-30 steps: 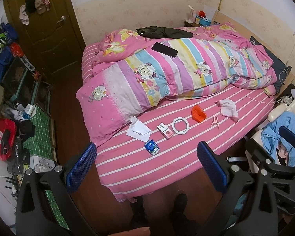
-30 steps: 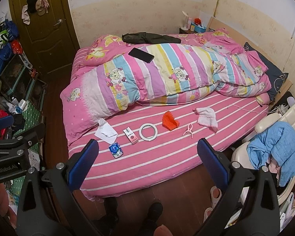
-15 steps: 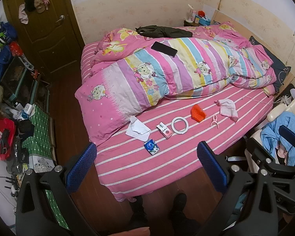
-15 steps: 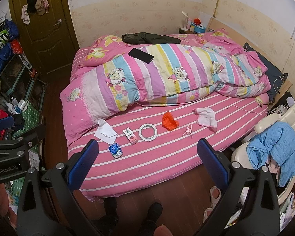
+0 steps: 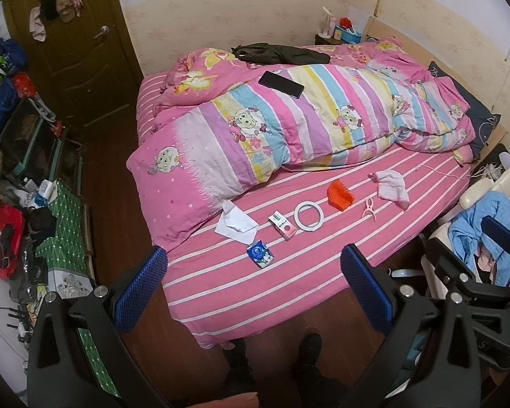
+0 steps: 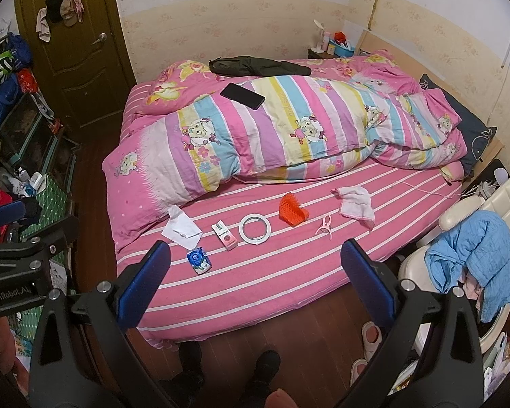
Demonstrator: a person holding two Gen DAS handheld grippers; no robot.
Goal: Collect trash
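Observation:
Small items lie in a row on the pink striped bed sheet (image 5: 289,285): a crumpled white tissue (image 5: 235,222), a blue wrapper (image 5: 259,253), a small pink-and-white box (image 5: 282,225), a white tape ring (image 5: 308,216), an orange plastic piece (image 5: 339,195), a pink clothes peg (image 5: 369,208) and a pale cloth (image 5: 391,188). The same tissue (image 6: 181,227), wrapper (image 6: 198,260), box (image 6: 225,235) and ring (image 6: 255,229) show in the right wrist view. My left gripper (image 5: 253,289) and right gripper (image 6: 255,284) both hover open and empty above the bed's near edge.
A bunched striped duvet (image 5: 289,129) with a black phone (image 5: 281,83) covers the bed's far half. A cluttered shelf and green mat (image 5: 64,224) sit at left, a door (image 5: 81,54) behind. A white chair with a blue garment (image 6: 476,255) stands at right. The person's feet (image 6: 227,367) stand on wooden floor.
Both views have drifted only slightly; the bed items sit marginally higher in frame. Both grippers stay open and nothing on the bed has moved.

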